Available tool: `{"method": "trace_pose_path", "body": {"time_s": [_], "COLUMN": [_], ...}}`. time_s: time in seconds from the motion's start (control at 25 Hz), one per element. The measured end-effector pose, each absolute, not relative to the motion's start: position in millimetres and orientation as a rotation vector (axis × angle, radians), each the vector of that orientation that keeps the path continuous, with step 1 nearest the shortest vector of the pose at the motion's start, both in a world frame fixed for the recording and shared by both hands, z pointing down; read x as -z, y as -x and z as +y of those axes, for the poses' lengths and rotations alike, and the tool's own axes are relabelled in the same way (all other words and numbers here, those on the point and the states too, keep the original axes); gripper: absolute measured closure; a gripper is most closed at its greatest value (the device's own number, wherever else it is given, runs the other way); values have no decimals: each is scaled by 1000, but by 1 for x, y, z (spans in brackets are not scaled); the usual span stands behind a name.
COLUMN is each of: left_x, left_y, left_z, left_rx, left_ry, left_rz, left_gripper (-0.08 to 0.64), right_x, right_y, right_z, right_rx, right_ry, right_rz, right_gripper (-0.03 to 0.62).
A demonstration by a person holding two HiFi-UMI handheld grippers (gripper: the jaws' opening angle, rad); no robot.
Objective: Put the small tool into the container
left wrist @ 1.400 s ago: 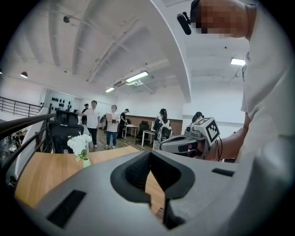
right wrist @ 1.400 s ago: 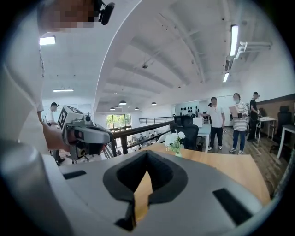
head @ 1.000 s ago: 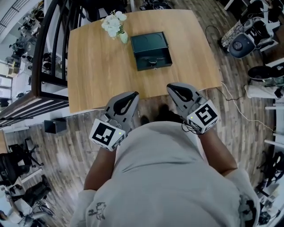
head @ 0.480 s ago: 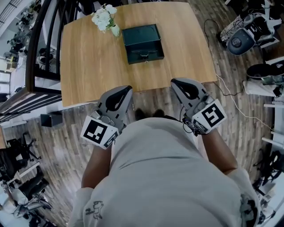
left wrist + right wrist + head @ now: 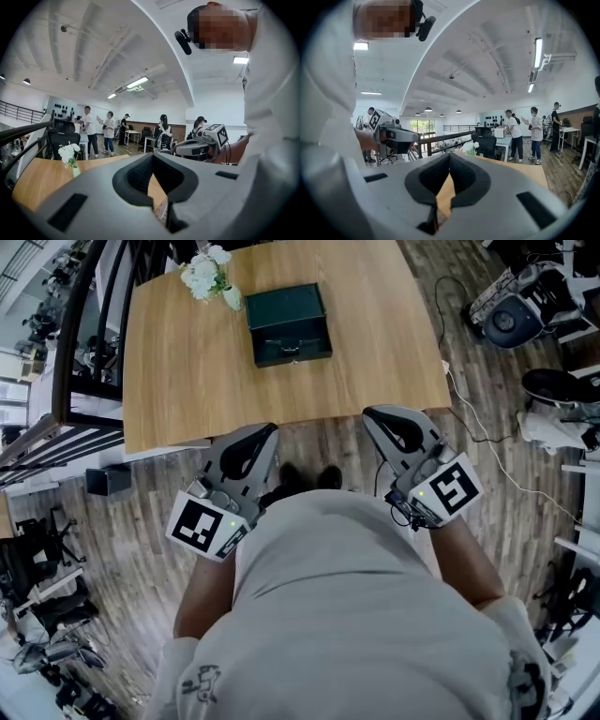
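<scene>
A dark green lidded box (image 5: 287, 322) lies shut on the far part of the wooden table (image 5: 187, 371). I cannot make out any small tool. My left gripper (image 5: 267, 430) and right gripper (image 5: 375, 413) are held close to the person's body, with their tips at the table's near edge and well short of the box. Both are shut with nothing between the jaws. In the left gripper view the shut left gripper (image 5: 152, 154) points over the table (image 5: 37, 178). The right gripper view shows the right gripper (image 5: 449, 154) shut too.
A vase of white flowers (image 5: 208, 277) stands left of the box. A dark railing (image 5: 70, 343) runs along the table's left side. Cables and equipment (image 5: 511, 320) lie on the floor at right. Several people (image 5: 108, 132) stand far off.
The table and box have slid toward the top and left of the head view. Both grippers have drawn back from over the table's edge and have stayed shut.
</scene>
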State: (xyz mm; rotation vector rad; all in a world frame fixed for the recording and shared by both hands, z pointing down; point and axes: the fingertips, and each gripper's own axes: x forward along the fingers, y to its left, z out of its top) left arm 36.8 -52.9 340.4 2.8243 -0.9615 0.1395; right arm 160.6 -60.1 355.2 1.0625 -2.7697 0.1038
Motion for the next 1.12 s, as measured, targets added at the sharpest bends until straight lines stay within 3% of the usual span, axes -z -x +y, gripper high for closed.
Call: {"method": "trace_pose_path", "body": {"time_s": [0.48, 1.12], "left_x": [-339, -331], "left_y": [-33, 52], "left_z": [-29, 53], "left_rx": [-195, -152], "left_ry": [-2833, -2864], "left_rz": [-970, -910], "left_gripper": [555, 555], "right_x": [-355, -340], "right_y": [-159, -80], "right_z": [-30, 58], "right_rx": [-94, -51], "right_ry": [-1056, -1146], "right_rz": [-2796, -2760], "right_gripper": [586, 586]}}
